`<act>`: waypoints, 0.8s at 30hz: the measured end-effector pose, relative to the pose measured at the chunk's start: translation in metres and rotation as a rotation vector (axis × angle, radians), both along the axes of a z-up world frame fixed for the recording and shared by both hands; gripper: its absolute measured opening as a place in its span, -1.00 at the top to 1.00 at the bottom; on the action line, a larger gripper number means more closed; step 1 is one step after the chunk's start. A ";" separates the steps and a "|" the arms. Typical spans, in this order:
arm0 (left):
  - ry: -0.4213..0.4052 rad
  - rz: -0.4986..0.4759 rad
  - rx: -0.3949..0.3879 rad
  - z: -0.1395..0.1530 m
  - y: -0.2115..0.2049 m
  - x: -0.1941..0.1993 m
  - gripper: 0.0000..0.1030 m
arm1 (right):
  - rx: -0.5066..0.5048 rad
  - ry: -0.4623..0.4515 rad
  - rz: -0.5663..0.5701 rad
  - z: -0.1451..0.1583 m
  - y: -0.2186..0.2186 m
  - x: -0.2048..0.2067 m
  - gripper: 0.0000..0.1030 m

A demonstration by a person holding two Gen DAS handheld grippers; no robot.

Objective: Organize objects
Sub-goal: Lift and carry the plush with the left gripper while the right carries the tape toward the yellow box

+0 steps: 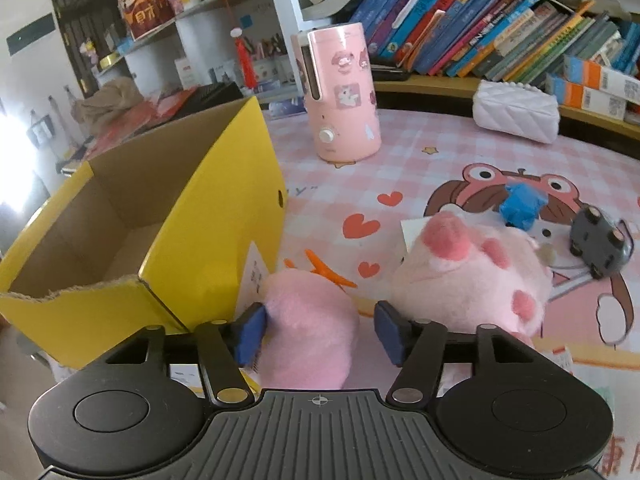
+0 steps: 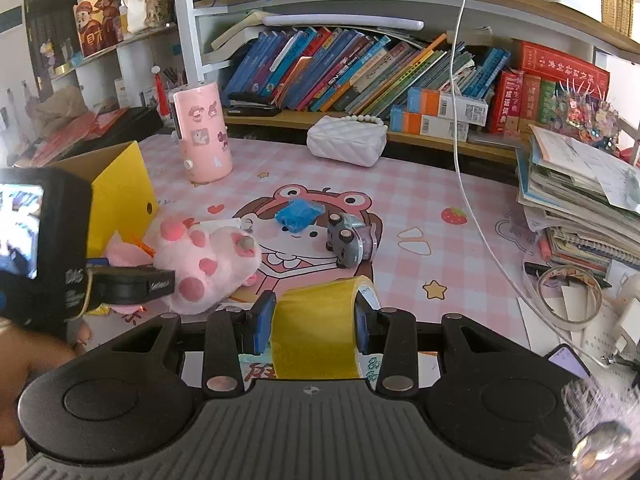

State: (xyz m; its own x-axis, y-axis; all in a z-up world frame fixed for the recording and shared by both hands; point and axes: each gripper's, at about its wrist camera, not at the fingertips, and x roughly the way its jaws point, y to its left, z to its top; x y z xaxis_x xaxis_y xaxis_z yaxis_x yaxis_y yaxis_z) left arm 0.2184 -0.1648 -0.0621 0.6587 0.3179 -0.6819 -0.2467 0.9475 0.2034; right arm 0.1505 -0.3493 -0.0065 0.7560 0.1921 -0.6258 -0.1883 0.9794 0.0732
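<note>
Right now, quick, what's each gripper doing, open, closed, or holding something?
Left gripper: open, around part of the pink plush toy, pads not clamping it.
Right gripper: closed on the yellow tape roll.

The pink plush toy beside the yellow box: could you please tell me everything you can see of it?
The pink plush toy is soft, fuzzy pale pink fabric with darker pink paw-like spots, an orange stitched detail and a white paper tag. It lies on its side on the pink checked mat, just right of the yellow box. In the left wrist view one plush limb sits between the fingers of the left gripper; the left pad touches it, the right stands clear, so it isn't clamped.
</note>
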 end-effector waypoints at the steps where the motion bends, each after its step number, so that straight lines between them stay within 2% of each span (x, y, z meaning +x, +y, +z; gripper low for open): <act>1: 0.006 0.009 -0.007 -0.002 0.002 0.003 -0.19 | 0.000 0.003 -0.001 -0.001 -0.001 0.001 0.29; 5: 0.037 0.034 -0.071 -0.011 0.012 0.010 -0.12 | 0.000 0.012 -0.010 -0.003 -0.004 0.004 0.29; 7: 0.036 0.036 -0.071 -0.012 0.014 0.010 0.08 | -0.001 0.007 -0.015 -0.002 -0.005 0.003 0.29; 11: 0.038 0.013 -0.126 -0.008 0.021 0.003 0.10 | 0.001 0.005 -0.025 -0.002 -0.005 0.002 0.29; 13: 0.039 -0.006 -0.160 -0.002 0.024 -0.006 0.10 | 0.004 0.004 -0.024 -0.002 -0.004 0.001 0.29; 17: 0.012 -0.090 -0.181 0.017 0.025 -0.034 0.10 | 0.009 0.005 -0.025 -0.001 0.002 -0.002 0.29; 24: -0.015 -0.189 -0.288 0.041 0.051 -0.087 0.10 | 0.014 0.030 -0.015 -0.001 0.023 -0.013 0.29</act>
